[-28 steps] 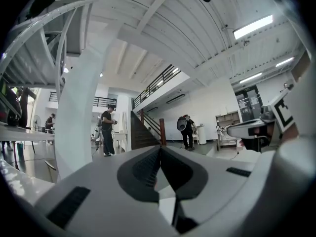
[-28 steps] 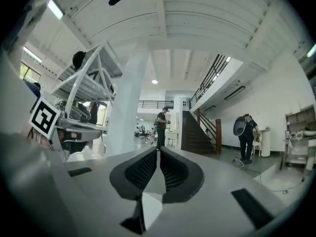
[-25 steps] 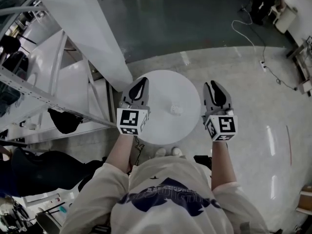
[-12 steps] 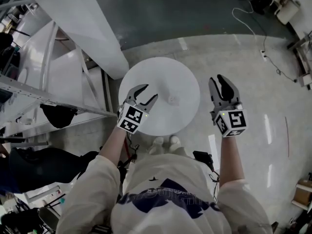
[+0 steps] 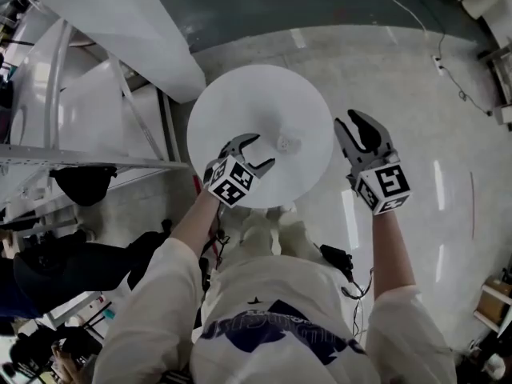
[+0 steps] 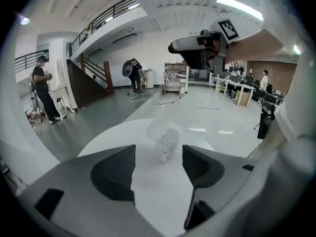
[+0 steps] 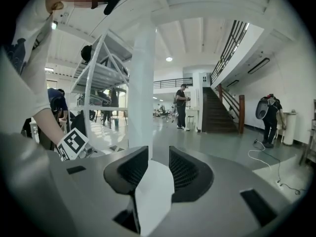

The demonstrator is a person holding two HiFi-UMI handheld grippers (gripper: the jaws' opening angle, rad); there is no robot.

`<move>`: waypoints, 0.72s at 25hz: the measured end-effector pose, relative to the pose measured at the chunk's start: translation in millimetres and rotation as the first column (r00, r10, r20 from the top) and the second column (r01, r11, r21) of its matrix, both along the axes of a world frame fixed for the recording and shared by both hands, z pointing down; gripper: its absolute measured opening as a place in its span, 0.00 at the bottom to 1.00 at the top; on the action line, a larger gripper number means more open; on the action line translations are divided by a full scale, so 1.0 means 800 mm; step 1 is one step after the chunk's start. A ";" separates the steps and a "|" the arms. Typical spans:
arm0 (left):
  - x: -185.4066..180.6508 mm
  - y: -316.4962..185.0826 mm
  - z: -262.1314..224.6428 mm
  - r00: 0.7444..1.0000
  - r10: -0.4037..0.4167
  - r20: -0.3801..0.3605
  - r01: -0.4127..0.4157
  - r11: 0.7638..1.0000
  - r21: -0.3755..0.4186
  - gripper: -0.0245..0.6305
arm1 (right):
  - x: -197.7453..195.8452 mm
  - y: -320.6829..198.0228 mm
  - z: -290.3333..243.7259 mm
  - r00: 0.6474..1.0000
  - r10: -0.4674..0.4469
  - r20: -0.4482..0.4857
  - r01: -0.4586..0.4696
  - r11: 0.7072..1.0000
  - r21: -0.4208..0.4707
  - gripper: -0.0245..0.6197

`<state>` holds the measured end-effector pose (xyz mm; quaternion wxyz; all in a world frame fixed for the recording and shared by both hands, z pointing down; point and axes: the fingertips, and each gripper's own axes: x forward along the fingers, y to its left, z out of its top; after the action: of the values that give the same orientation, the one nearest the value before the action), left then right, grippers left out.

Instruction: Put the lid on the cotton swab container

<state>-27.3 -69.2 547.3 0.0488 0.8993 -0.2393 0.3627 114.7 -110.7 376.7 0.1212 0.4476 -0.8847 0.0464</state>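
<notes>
Two grippers, both empty, jaws opening wide. The container (image 5: 288, 143) stands near the centre of the round table (image 5: 240, 94) — straight ahead of the left gripper (image 5: 256, 152), which hovers over the near-left edge and is the nearer one. The right gripper (image 5: 356, 126) hangs just off the right edge. The container looks upright but small and blurred — whether its lid is on cannot be made out.

Ahead of me, small clear plastic cotton swab container (image 5: 288, 144) on the round white table (image 5: 240, 102), right of its middle, 1 slanted white column (image 5: 120, 14) just behind-left of the table, grey metal rack (image 5: 80, 160) to its left, polished concrete floor (image 5: 416, 102) to its right.
</notes>
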 end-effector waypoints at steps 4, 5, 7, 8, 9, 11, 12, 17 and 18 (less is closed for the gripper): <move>0.019 -0.001 0.034 0.998 0.066 0.024 -0.065 0.997 -0.038 0.47 | -0.014 -0.004 0.030 0.997 -0.068 -0.028 0.066 0.996 -0.051 0.25; 0.023 -0.001 0.042 0.997 0.077 0.028 -0.076 0.996 -0.048 0.47 | -0.017 -0.004 0.037 0.996 -0.080 -0.034 0.077 0.995 -0.065 0.25; 0.029 -0.004 0.056 0.995 0.093 0.035 -0.091 0.994 -0.065 0.47 | -0.022 -0.006 0.052 0.994 -0.100 -0.045 0.096 0.991 -0.091 0.25; 0.033 -0.006 0.062 0.994 0.100 0.038 -0.097 0.993 -0.071 0.47 | -0.024 -0.007 0.059 0.993 -0.109 -0.051 0.104 0.989 -0.104 0.25; 0.036 -0.008 0.069 0.994 0.105 0.040 -0.102 0.992 -0.076 0.47 | -0.026 -0.008 0.066 0.991 -0.118 -0.056 0.111 0.987 -0.116 0.25; 0.042 -0.013 0.080 0.993 0.113 0.042 -0.109 0.990 -0.090 0.47 | -0.029 -0.011 0.079 0.989 -0.134 -0.062 0.125 0.983 -0.136 0.26; 0.045 -0.014 0.084 0.992 0.116 0.041 -0.112 0.989 -0.097 0.47 | -0.030 -0.013 0.084 0.988 -0.141 -0.063 0.131 0.981 -0.143 0.26; 0.056 -0.019 0.108 0.987 0.150 0.056 -0.143 0.983 -0.117 0.47 | -0.031 -0.019 0.116 0.983 -0.165 -0.075 0.149 0.972 -0.183 0.26; 0.058 -0.021 0.111 0.986 0.153 0.059 -0.146 0.982 -0.117 0.47 | -0.029 -0.021 0.122 0.983 -0.164 -0.076 0.148 0.971 -0.190 0.26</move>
<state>18.9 -86.0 636.3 0.0639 0.8979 -0.1517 0.4083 91.4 -127.7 474.0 0.2055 0.3652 -0.9027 0.0978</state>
